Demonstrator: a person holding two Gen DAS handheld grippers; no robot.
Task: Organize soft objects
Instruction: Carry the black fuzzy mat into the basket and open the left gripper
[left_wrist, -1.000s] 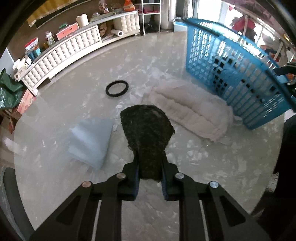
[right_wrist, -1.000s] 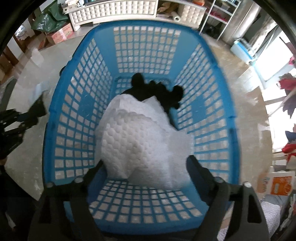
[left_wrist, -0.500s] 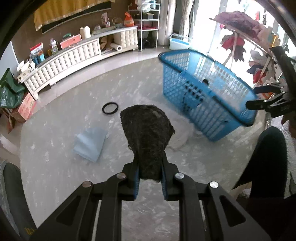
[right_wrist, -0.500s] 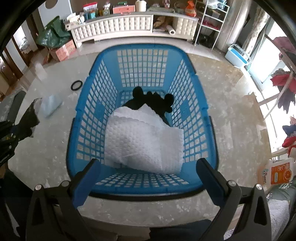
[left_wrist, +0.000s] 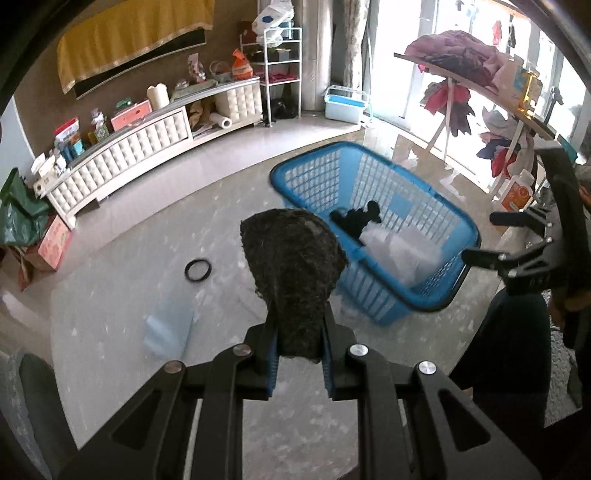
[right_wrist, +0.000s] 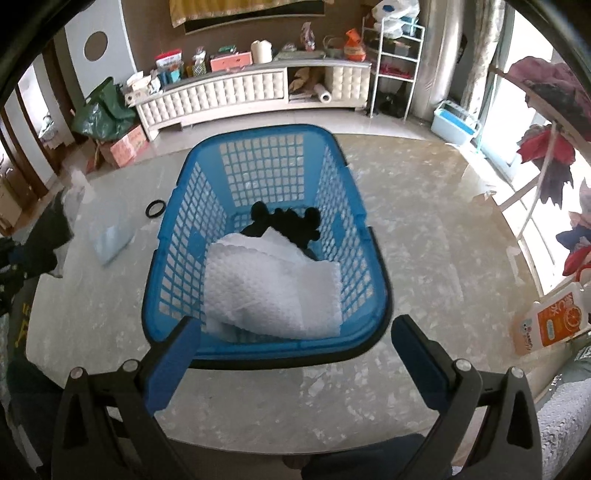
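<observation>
Left wrist view: the left gripper (left_wrist: 298, 354) is clamped tight on a dark fuzzy cloth (left_wrist: 293, 266), pinched at its narrow lower end w/ the wider rounded part fanning out beyond the 2 fingers. It looks charcoal-black, coarse and speckled, matted like a scrubby pad or thick felt, and it's held up off the marble table (left_wrist: 110, 280), in front of the blue basket (left_wrist: 373, 236).

Basket is a mesh plastic one, sitting on the table. Inside: a white quilted towel (right_wrist: 273, 288), folded, bumpy texture, filling the near half, and a black plush item (right_wrist: 288, 221) w/ rounded knobs behind it, partly under the towel's far edge.

On the table left of the basket lies a pale blue folded cloth (left_wrist: 168, 332), flat, and farther off a black ring (left_wrist: 198, 270), well apart from the cloth.

Right wrist view: the right gripper (right_wrist: 291, 354) stands wide open, nothing btwn its blue-padded fingers (right_wrist: 173, 365), poised above the basket's near rim. The left wrist view shows it too, at the right edge, hand-held, jaws spread.
</observation>
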